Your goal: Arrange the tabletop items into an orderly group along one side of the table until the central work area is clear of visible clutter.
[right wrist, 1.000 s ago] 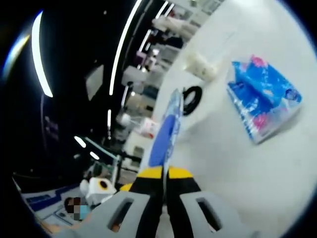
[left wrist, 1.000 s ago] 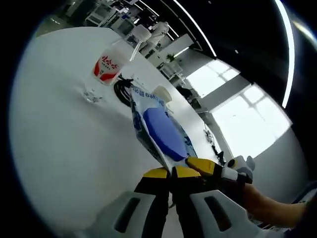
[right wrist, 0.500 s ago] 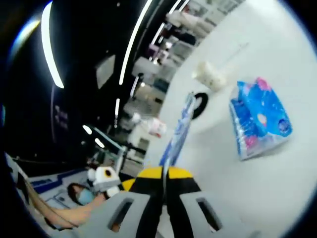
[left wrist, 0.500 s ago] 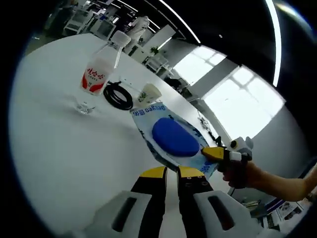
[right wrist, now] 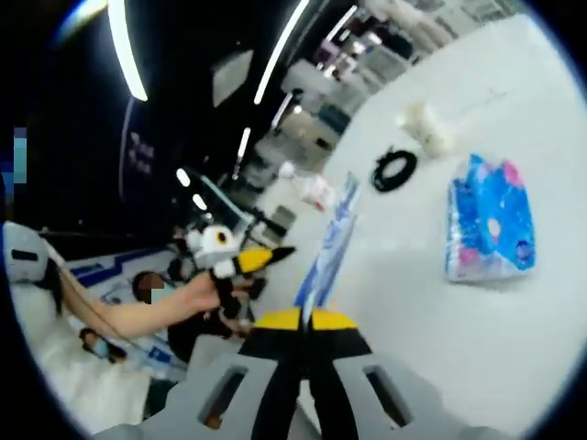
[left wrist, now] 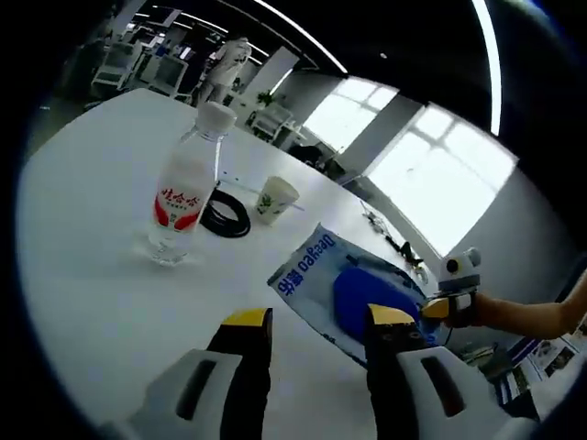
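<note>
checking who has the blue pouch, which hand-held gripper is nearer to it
Right. The right hand-held gripper is shut on the blue pouch, pinching its edge; the left hand-held gripper is open with the pouch by its jaws.

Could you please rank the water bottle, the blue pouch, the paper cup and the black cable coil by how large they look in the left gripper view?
1. Blue pouch, though it is nearest the camera, so its lead is unsure.
2. Water bottle.
3. Black cable coil.
4. Paper cup, close to the coil in apparent size.
</note>
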